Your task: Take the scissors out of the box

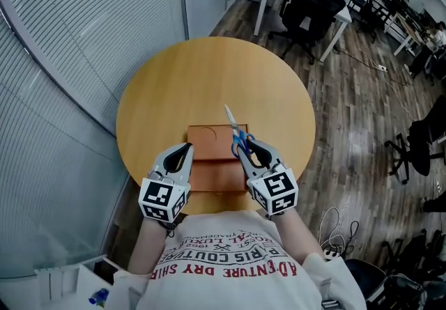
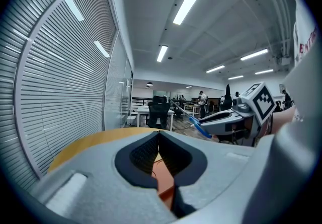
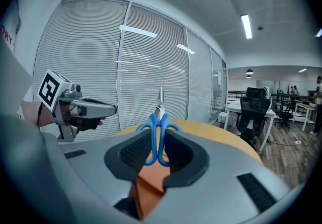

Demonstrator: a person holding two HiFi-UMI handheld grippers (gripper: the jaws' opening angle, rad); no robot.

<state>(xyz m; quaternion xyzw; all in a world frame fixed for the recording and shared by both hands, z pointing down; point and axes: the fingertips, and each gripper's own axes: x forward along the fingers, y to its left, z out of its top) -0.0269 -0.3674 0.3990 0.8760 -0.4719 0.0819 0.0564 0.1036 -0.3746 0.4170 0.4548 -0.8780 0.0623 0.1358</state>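
Over the near edge of the round worktop (image 1: 209, 79), the right gripper (image 1: 245, 150) has the scissors (image 1: 233, 126). Its fingers (image 3: 136, 150) are clamped on the two blue handle loops, one pad on each side, and the loops sit squeezed together between them. The box (image 1: 209, 138), orange-brown, lies flat just in front of the person. The scissors hang over its far right corner and look, to my eye, lifted clear of it.

The left gripper (image 1: 182, 155) is at 9 o'clock of the right one, over the box's left side. Its fingers are pressed together at the tips, with nothing between them that I can make out.

For this step, I'd hold a firm, even squeeze on those loops, because a slack pinch lets the blades swing. Then raise the scissors straight up before any sideways travel, so the handles don't catch the box wall. Carry them out toward 3 o'clock, onto bare wood, well apart from the left gripper. If the box wants to follow, the left gripper is well placed to press it down.

As for direction, the blades are shut into one slim point. In the head view the long axis runs from the handles at 5 o'clock to the tips at 11 o'clock, pointing away from the person. In the right gripper view the tips stand up at 12 o'clock against the blinds, so the point is angled upward, not down into the box.
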